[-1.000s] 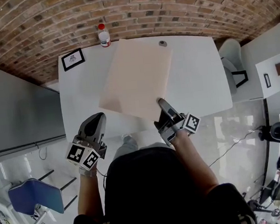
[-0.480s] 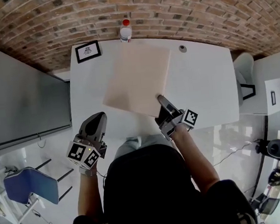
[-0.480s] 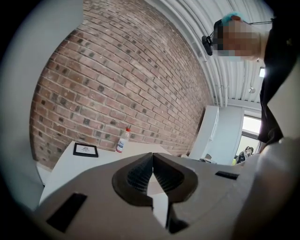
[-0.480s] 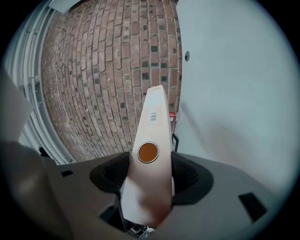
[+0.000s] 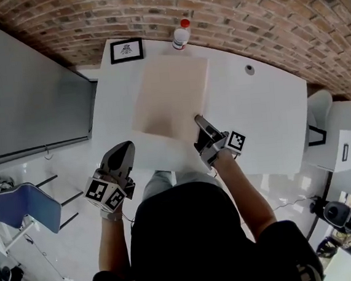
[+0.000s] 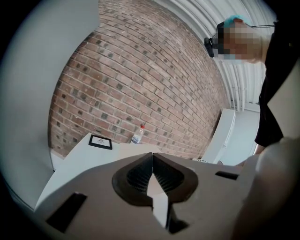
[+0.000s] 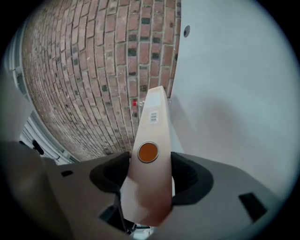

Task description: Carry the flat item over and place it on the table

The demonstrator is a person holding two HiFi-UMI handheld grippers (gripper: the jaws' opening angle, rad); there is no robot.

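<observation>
Beige flat board (image 5: 171, 97) over the white table (image 5: 259, 116), its near corner clamped between the jaws of my right gripper (image 5: 200, 122), my left gripper (image 5: 124, 149) empty, jaws together, off to the left.

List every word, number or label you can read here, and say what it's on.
Nothing is legible.
On the flat board, barcode label: digits too small.
On the board, orange round sticker: blank.
On the table, framed sign: print too blurred.
On the bottle, label: blurred.
On the marker cubes: square patterns, no characters.
</observation>
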